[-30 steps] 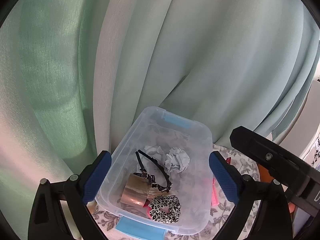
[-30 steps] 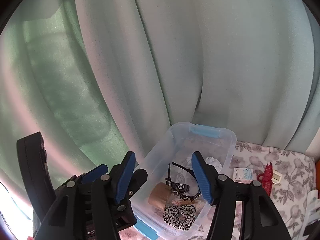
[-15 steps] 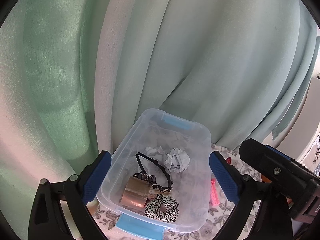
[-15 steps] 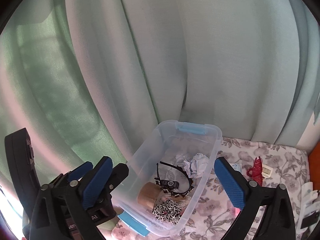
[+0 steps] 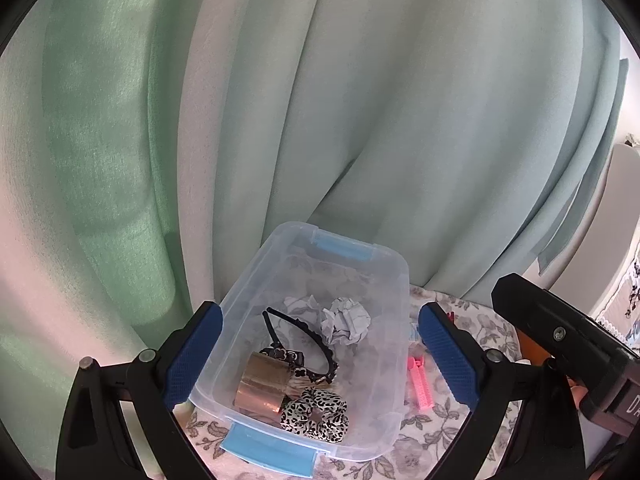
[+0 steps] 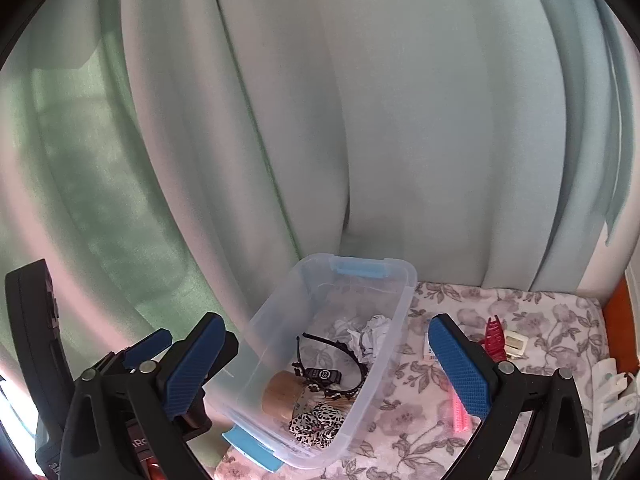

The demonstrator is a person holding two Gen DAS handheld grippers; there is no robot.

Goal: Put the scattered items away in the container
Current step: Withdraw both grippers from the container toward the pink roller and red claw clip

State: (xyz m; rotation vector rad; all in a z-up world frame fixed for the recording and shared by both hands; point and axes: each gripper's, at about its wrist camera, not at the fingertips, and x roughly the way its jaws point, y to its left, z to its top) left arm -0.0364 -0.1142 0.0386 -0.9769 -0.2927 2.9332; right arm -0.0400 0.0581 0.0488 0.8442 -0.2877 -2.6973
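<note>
A clear plastic bin (image 5: 256,300) with blue latches stands on a floral cloth against the curtain. Inside lie a crumpled paper ball (image 5: 348,320), a black headband (image 5: 308,336), a brown tape roll (image 5: 262,386) and a leopard scrunchie (image 5: 316,414). My left gripper (image 5: 320,356) hangs open in front of the bin, empty. My right gripper (image 6: 328,368) is open wide, with nothing between its pads; the bin (image 6: 272,332) lies beyond them. A pink clip (image 6: 458,414) lies on the cloth right of the bin. Further right sit a red claw clip (image 6: 495,338) and a small white box (image 6: 516,345).
A pale green curtain (image 6: 360,120) hangs right behind the bin. The floral cloth (image 6: 540,320) ends at an orange edge (image 6: 614,312) on the right. The right gripper's black body (image 5: 560,340) fills the lower right of the left wrist view. White items (image 6: 612,384) sit at the far right.
The right gripper's jaws spread from narrow to wide, and its view swung right, bringing more of the cloth and the loose clips into sight. The left gripper barely moved.
</note>
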